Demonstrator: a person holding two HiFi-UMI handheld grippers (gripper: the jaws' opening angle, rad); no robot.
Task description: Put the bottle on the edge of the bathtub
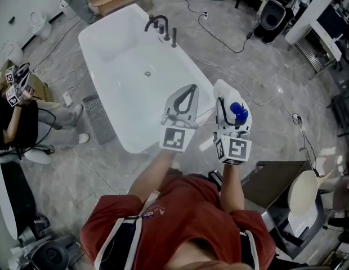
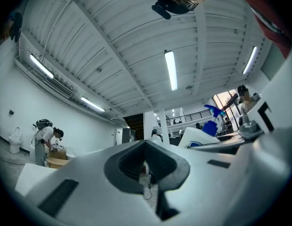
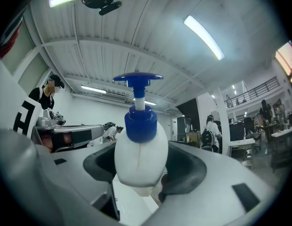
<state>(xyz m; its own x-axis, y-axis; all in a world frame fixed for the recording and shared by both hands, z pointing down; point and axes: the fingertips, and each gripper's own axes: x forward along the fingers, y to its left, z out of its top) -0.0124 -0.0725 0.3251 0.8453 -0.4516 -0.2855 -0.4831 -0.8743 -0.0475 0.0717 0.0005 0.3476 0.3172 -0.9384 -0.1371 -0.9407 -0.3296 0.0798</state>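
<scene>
The white bottle with a blue pump top (image 1: 238,112) stands upright between the jaws of my right gripper (image 1: 231,103), which is shut on its body. Seen from the right gripper view, the bottle (image 3: 139,159) fills the middle, and the right gripper (image 3: 139,185) clasps its lower part. My left gripper (image 1: 194,88) is beside it on the left, shut with nothing in it; its tips meet in the left gripper view (image 2: 146,142). Both grippers hover over the near right end of the white bathtub (image 1: 93,61). The bottle (image 2: 213,124) also shows at the right of the left gripper view.
A dark faucet (image 1: 160,26) stands on the tub's far rim. A seated person (image 1: 19,122) is at the left, with a floor grate (image 1: 99,118) beside the tub. Cables (image 1: 231,44) trail over the floor. A dark cabinet (image 1: 273,179) and a round white seat (image 1: 304,193) are at lower right.
</scene>
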